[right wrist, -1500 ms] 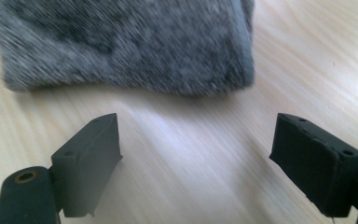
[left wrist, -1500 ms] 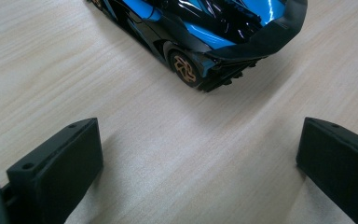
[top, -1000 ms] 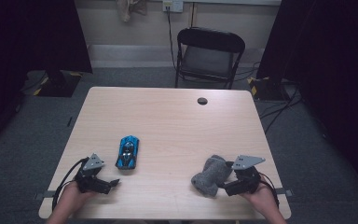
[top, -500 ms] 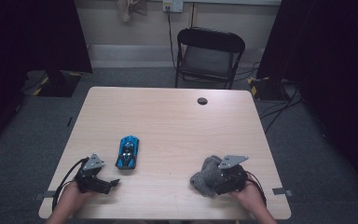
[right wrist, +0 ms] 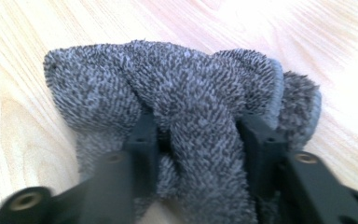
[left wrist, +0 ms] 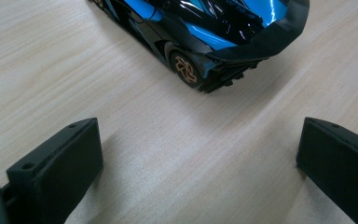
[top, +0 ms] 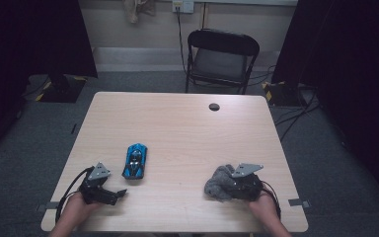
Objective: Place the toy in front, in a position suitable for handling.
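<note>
- Your right gripper (right wrist: 196, 140) has just been closing; its jaws now pinch the grey cloth (top: 218, 181), at the counter's (top: 187, 123) 5 o'clock corner.
- The cloth is soft, light and compressible: grip a thick central fold.
- Your left gripper (left wrist: 196, 163) stands open, empty, near the toy car (left wrist: 214, 32).

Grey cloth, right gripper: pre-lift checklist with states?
1. Right gripper jaws have just been closing, a fold of the grey cloth pinched between them: ok.
2. Whole cloth gathered: not ok, most bulges outside the jaws.
3. Cloth apart from the blue toy car: ok.
4. Left gripper open, nothing between its jaws, short of the car: ok.
5. Grip firm enough to lift: cannot tell.
</note>
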A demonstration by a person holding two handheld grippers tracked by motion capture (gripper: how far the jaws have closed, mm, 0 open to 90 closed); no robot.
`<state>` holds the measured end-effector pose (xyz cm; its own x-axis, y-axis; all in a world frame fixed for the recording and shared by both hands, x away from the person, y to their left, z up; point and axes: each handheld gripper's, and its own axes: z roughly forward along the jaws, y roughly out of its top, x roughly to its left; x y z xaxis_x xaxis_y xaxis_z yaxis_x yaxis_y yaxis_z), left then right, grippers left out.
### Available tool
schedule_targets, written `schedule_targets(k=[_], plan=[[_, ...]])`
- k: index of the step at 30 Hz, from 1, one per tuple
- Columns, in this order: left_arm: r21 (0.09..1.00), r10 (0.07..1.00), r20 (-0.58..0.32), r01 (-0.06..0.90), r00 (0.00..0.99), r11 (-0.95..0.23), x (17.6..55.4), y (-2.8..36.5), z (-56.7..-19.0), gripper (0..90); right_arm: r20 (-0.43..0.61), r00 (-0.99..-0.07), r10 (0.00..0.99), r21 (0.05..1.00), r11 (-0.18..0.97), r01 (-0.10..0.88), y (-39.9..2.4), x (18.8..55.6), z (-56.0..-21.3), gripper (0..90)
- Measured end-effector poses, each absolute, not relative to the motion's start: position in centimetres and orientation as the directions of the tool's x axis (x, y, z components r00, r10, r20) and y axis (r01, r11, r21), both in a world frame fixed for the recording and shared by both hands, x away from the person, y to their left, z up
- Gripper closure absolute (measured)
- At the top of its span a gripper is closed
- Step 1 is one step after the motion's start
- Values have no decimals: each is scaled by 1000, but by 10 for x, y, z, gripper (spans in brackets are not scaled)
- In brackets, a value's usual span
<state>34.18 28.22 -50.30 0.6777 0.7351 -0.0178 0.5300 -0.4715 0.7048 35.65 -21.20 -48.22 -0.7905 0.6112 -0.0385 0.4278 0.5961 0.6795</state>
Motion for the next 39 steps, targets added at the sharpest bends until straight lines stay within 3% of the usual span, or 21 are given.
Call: schedule_targets(k=[7,27,31,32,33,34,37,39], plan=[[706,736,-18,530,677,-470,342,282,-503,0,-23,-791,611,681,589,436,-218,364,-477,673],[706,742,-16,533,670,-466,342,281,-503,0,-40,-650,759,680,497,539,-267,416,-470,659],[706,742,-17,534,670,-466,342,281,-503,0,-12,-633,774,687,466,557,-267,420,-475,593],[705,742,-16,533,670,-467,342,281,-503,0,-7,-625,780,695,454,558,-266,419,-476,530],[705,742,-16,533,670,-467,342,281,-503,0,-7,-625,780,695,454,558,-266,419,-476,530],[706,742,-16,534,670,-466,342,281,-503,0,-5,-615,788,701,441,560,-265,418,-476,450],[706,742,-15,533,670,-466,342,281,-503,0,-1,-608,794,714,426,556,-264,414,-475,323],[706,743,-16,534,669,-466,342,281,-503,0,3,-607,795,719,420,554,-264,413,-474,288]])
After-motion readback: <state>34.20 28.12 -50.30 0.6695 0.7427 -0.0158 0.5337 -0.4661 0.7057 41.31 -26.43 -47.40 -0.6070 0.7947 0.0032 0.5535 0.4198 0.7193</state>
